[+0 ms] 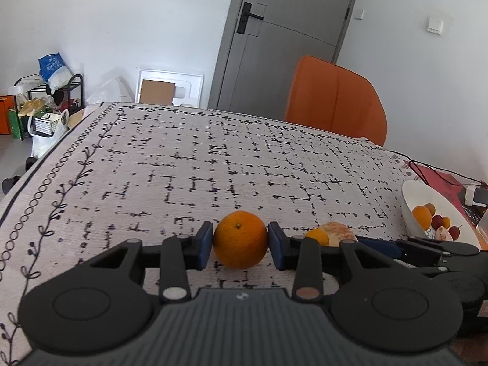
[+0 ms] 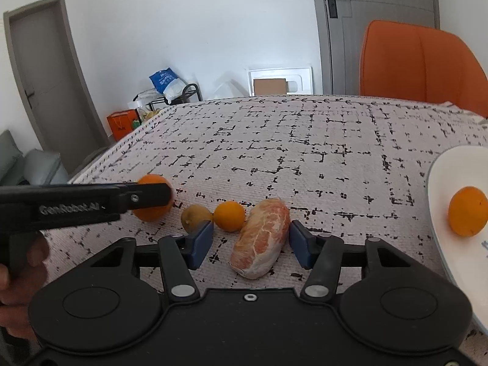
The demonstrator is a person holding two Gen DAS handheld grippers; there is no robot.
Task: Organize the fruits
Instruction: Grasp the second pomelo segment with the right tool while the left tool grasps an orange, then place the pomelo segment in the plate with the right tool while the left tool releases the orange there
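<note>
The peeled, oblong citrus piece [image 2: 260, 238], pale orange with white pith, lay on the surface [image 2: 305, 152] between the two blue pads of the right gripper [image 2: 250, 245]. Its long axis ran slantwise: the near end pointed toward the camera and a little left, the far end away and to the right. The right pad stood just beside its upper end, the left pad was apart from it, so the gripper was not clamped on it.

The round orange fruit [image 1: 240, 239] sat on the surface between the pads of the left gripper [image 1: 240, 245]. Both pads were at its sides, seemingly touching, and the orange rested on the cloth. Being round, it had no clear long axis; its stem mark faced up and toward the camera.

In the right wrist view a small orange fruit [image 2: 229, 216] and a greenish-brown small fruit [image 2: 195, 218] lay just beyond the peeled piece, side by side. A white bowl [image 2: 439, 183] at the right edge held another orange [image 2: 467, 211]; the left wrist view showed more small fruits in it.

The surface was covered with a whitish woven cloth with broken black lines and a leaf border. Behind it stood an orange upholstered chair [image 1: 335, 97], a grey door [image 1: 289, 30] with a black handle, white walls, and a black rack [image 1: 48, 97] with bags in the corner.
</note>
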